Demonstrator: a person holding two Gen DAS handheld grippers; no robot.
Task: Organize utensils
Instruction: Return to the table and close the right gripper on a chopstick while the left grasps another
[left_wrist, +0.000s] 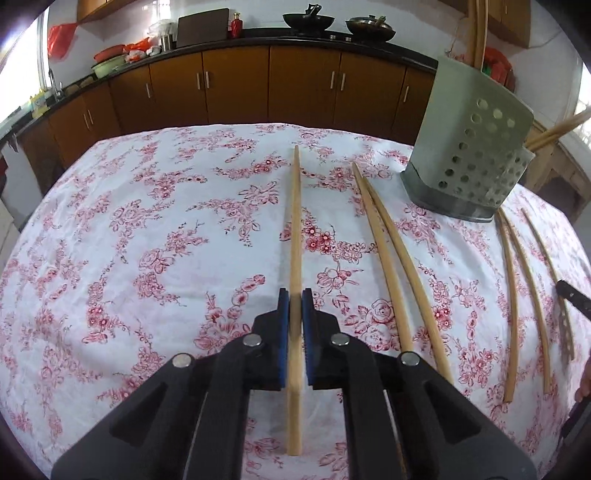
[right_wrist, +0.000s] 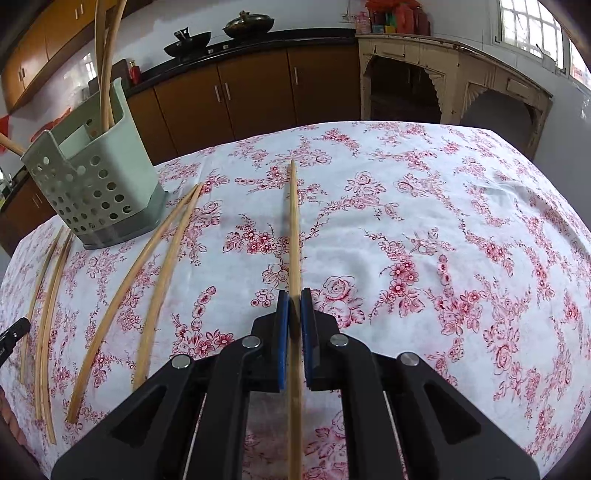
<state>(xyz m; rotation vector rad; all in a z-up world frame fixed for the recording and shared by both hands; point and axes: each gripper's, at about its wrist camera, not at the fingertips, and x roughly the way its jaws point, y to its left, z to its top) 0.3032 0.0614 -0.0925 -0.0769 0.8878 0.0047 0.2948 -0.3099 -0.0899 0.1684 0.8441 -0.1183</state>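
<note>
Two grippers each clamp one chopstick: left gripper, chopstick; right gripper, its chopstick. Loose chopsticks lie at three o'clock, perforated holder at one. Only the right view shows a pale cupboard.

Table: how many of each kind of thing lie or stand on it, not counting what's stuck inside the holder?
Chopsticks lying flat: 6
Holder: 1
Total: 7
</note>
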